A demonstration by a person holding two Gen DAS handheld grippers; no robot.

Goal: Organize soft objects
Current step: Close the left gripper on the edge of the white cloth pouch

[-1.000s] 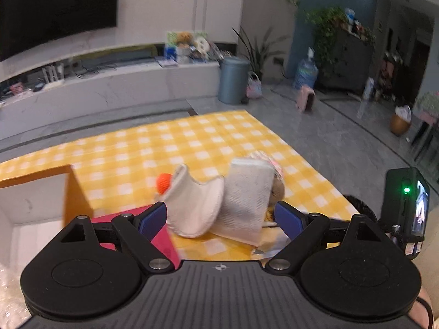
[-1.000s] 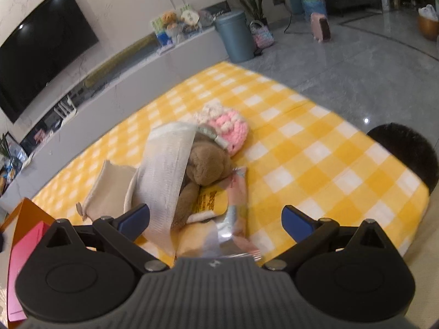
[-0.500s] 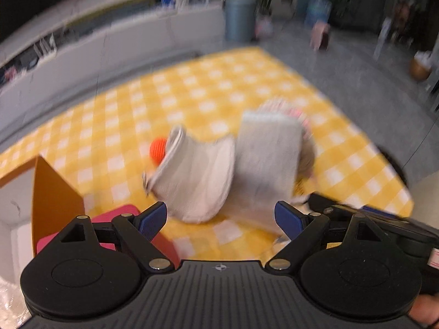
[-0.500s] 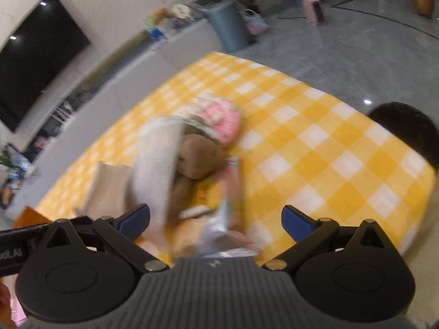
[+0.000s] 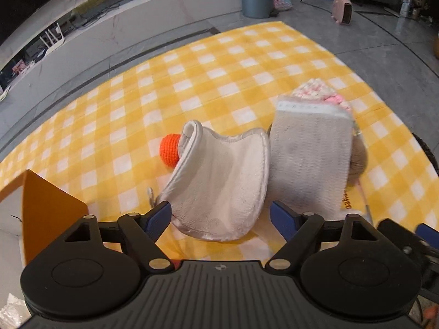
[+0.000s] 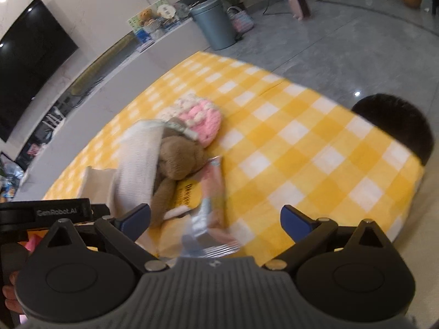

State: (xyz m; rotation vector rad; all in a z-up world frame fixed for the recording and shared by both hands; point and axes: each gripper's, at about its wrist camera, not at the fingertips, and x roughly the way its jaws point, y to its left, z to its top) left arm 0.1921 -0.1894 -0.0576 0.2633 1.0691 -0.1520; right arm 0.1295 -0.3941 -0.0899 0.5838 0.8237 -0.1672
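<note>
Moved: left hand-held gripper dropped onto cloth — jaws closing, cloth between.
Right hand-held gripper: wide, empty.
Left: whole pile — nothing boxed.

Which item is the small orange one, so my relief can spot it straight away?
Start at the yellow checked cloth and find the heap of pale fabrics near its front. On the heap's left stands a curled cream cloth. The crochet ball peeks out behind that cloth's left edge: round, knitted, and the only bright orange soft thing among white, grey, brown and pink neighbours.
</note>
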